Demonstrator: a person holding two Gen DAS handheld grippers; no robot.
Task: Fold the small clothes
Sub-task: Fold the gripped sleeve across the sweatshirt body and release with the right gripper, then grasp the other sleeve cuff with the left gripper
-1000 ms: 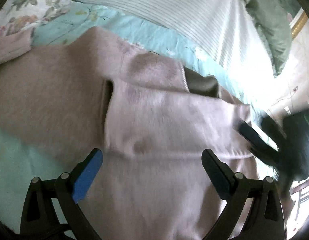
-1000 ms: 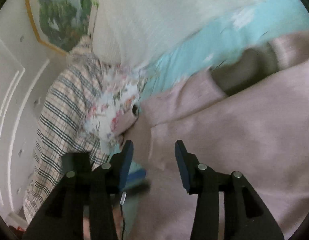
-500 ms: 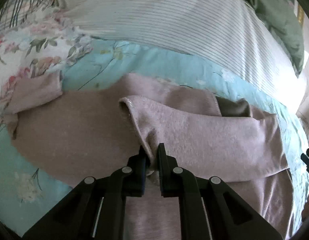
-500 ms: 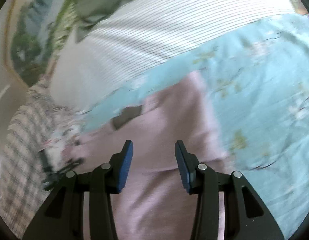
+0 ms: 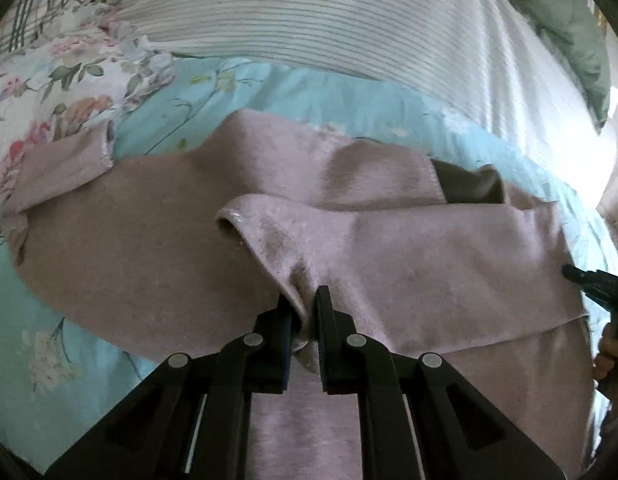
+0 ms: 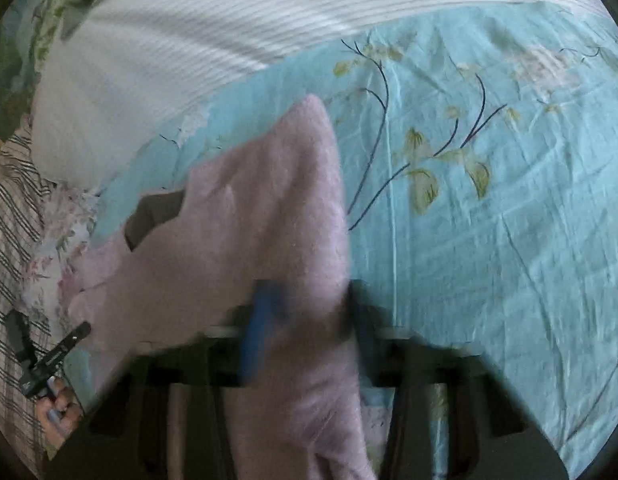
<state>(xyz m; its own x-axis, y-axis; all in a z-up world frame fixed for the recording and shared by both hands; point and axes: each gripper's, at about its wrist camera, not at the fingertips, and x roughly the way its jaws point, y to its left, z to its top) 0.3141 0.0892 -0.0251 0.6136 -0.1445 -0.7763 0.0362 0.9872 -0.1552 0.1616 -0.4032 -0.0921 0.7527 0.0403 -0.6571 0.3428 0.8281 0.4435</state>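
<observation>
A pale pink sweater (image 5: 429, 256) lies spread on a turquoise flowered bedsheet (image 5: 49, 320), one sleeve folded across its body. My left gripper (image 5: 305, 312) is shut on a pinch of that folded sleeve near its cuff. The dark inside of the collar (image 5: 469, 188) shows behind the sleeve. In the right wrist view the sweater (image 6: 249, 220) runs up from below, and my right gripper (image 6: 309, 316), blurred, straddles its right edge. Its jaws are closing with the fabric between them. The right gripper's tip (image 5: 589, 280) also shows at the sweater's far right edge.
A white striped quilt (image 5: 309, 20) bulges along the back of the bed, with a green cloth (image 5: 569, 40) behind it. A floral pillow (image 5: 49, 80) and a plaid cloth (image 6: 9, 220) lie on the left. Bare sheet (image 6: 489, 240) stretches right of the sweater.
My left gripper went from wide open over the sweater to shut on the sleeve fold and has held it since. The right gripper swept across to the sweater's right edge.
</observation>
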